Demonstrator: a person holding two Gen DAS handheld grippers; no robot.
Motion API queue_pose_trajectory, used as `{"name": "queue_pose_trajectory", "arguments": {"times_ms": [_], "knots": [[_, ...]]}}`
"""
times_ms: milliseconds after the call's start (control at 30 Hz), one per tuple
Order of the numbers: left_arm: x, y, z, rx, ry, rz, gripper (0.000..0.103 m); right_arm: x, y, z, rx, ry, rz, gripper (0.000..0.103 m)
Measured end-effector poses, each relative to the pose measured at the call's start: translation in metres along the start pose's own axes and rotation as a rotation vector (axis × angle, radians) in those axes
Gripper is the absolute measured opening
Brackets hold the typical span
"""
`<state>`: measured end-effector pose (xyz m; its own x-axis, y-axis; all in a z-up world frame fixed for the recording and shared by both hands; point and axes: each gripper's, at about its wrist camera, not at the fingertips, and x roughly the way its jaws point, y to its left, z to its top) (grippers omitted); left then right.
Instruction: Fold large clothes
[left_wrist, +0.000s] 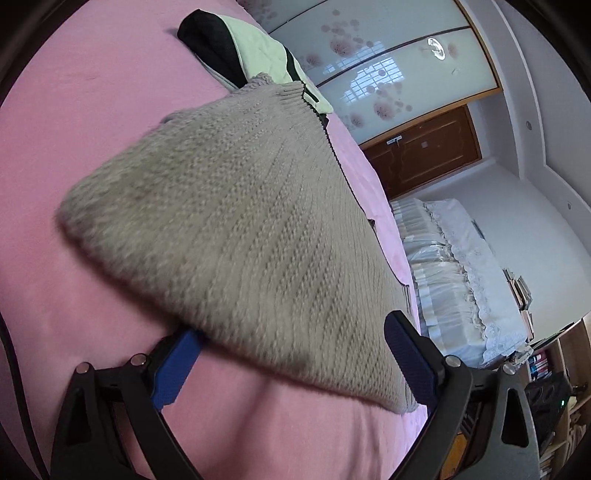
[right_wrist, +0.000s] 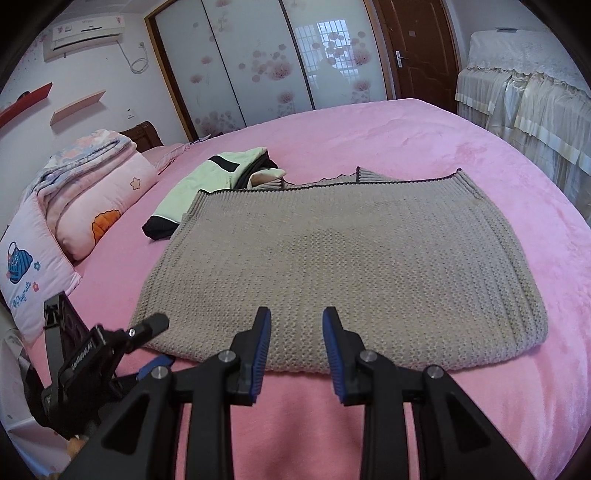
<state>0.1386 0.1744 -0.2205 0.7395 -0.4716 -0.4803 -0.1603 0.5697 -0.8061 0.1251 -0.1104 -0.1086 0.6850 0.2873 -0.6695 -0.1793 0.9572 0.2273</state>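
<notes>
One wide bed (right_wrist: 424, 140) under a pink cover fills most of both views, its near and left edges cut off by the lens rim. On it the task's thing, a grey knitted sweater (right_wrist: 332, 266), lies flat and folded into a broad rectangle near the front edge, its ribbed, dark-trimmed hem toward the far side; what is tucked beneath the top layer is hidden. Behind its far left corner sits a pale green and black garment (right_wrist: 207, 184), bunched, partly covered by the sweater's edge so its shape is hard to make out. A folded pink quilt (right_wrist: 96, 192) is stacked at the left by the headboard. The right gripper (right_wrist: 297, 350) hovers over the sweater's near edge, jaws set narrowly apart with nothing between them and the pads clear of the knit. The left gripper (left_wrist: 291, 360) is at the sweater's near left corner, its jaws spread wide; in its own blurred view one blue pad disappears under the knit edge, and whether it touches the fabric cannot be told.
</notes>
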Motion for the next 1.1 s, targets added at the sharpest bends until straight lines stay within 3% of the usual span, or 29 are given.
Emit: {"name": "queue_pose_trajectory", "arguments": {"times_ms": [500, 533, 600, 667, 800, 900, 1000, 1100], "knots": [[0.048, -0.022, 0.049, 0.002, -0.071, 0.008, 0.097, 0.026, -0.011, 0.007, 0.017, -0.004, -0.021, 0.029], [0.047, -0.024, 0.05, 0.003, -0.075, 0.025, 0.092, 0.03, -0.01, 0.01, 0.008, 0.002, -0.039, 0.029], [0.048, -0.027, 0.053, 0.003, -0.086, 0.062, 0.059, 0.041, -0.007, 0.018, -0.022, 0.014, -0.072, 0.025], [0.044, -0.028, 0.056, 0.008, -0.088, 0.097, 0.04, 0.05, -0.003, 0.029, -0.052, 0.007, -0.094, 0.021], [0.035, -0.029, 0.055, -0.004, -0.104, 0.088, 0.028, 0.076, 0.009, 0.047, -0.109, 0.003, -0.109, 0.019], [0.024, -0.041, 0.047, 0.068, -0.165, 0.123, 0.02, 0.101, 0.013, 0.049, -0.134, 0.041, -0.111, 0.014], [0.017, -0.056, 0.043, 0.144, -0.217, 0.154, 0.016, 0.135, 0.008, 0.036, -0.123, 0.157, -0.089, 0.014], [0.016, -0.073, 0.037, 0.212, -0.248, 0.182, 0.015, 0.143, -0.001, 0.025, -0.089, 0.157, -0.06, 0.014]]}}
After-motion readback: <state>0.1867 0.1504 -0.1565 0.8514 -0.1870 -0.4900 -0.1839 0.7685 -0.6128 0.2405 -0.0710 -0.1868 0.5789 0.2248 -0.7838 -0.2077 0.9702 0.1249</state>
